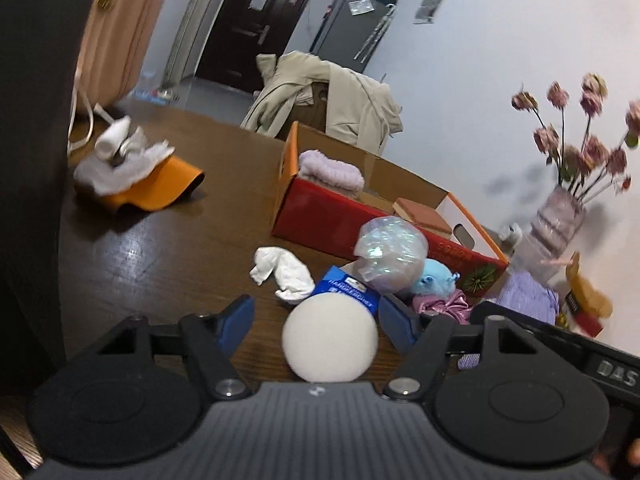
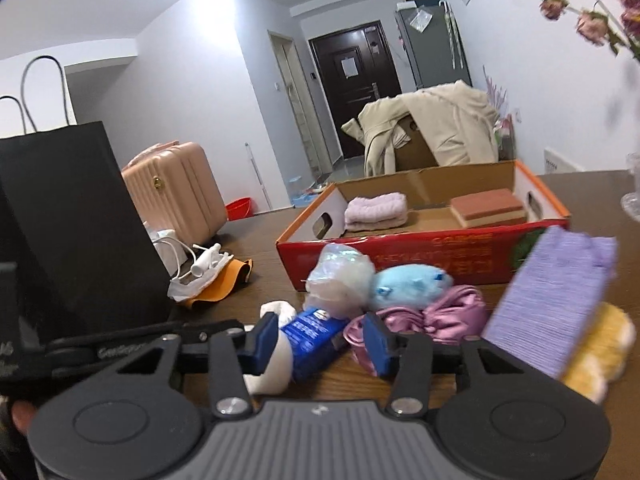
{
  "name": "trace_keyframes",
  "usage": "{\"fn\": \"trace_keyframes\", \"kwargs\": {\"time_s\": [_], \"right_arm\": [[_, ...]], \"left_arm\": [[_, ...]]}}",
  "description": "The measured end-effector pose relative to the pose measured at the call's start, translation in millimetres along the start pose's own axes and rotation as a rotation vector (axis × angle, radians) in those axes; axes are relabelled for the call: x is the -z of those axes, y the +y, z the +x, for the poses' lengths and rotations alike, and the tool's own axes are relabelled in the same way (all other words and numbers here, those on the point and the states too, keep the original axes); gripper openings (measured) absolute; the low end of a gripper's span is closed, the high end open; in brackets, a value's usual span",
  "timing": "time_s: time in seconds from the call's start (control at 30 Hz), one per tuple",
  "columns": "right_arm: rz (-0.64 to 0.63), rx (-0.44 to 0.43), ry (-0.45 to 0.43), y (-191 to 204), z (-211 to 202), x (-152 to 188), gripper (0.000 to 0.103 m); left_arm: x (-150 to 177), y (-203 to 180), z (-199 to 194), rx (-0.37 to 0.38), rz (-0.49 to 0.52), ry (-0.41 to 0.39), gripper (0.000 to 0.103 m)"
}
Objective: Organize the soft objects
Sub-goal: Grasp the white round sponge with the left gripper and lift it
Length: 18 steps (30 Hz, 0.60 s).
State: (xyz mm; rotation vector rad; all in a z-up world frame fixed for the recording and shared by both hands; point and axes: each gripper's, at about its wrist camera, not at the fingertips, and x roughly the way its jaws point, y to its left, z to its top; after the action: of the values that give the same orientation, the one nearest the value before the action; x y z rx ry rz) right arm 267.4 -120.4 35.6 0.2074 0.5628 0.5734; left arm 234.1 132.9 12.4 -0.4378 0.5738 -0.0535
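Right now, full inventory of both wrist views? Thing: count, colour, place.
cardboard box: 1, red-orange, mid table
folded towel: 1, lilac, in box, left end
sponge block: 1, brown and cream, in box, right end
white ball: 1, between the left gripper's fingers, gaps both sides
tissue pack: 1, blue, before box
plush toy: 1, light blue, before box
satin cloth: 1, pink, under plush
purple cloth: 1, right foreground
cap: 1, orange, left
black bag: 1, far left
left gripper: open
right gripper: open, over the tissue pack
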Motion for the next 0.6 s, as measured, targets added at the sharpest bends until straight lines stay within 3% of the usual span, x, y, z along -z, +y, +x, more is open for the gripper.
{"fn": "trace_keyframes", "kwargs": {"time_s": [0.13,0.23,0.3,0.37,0.5,0.6], "right_arm": [[0.047,-0.075,0.064,1,25,6,0.043],[0.073,-0.114,0.122,3,43,17,0.042],[0.106,-0.157,0.144,1,52,23,0.039],[0.134,-0.163,0.156,1,59,27,0.037],[0.147,-0.125,0.148,-2,57,27,0.025],[0.174,-0.135,0.126,-9,38,24,0.024]], "left_arm": [[2,25,16,0.095,-0.138,0.073,0.038],[4,37,22,0.149,-0.209,0.099,0.03],[5,38,23,0.174,-0.218,0.113,0.017],[5,37,23,0.185,-0.216,0.118,0.015],[5,27,13,0.219,-0.192,0.101,0.011],[4,15,4,0.262,-0.183,0.093,0.01]]}}
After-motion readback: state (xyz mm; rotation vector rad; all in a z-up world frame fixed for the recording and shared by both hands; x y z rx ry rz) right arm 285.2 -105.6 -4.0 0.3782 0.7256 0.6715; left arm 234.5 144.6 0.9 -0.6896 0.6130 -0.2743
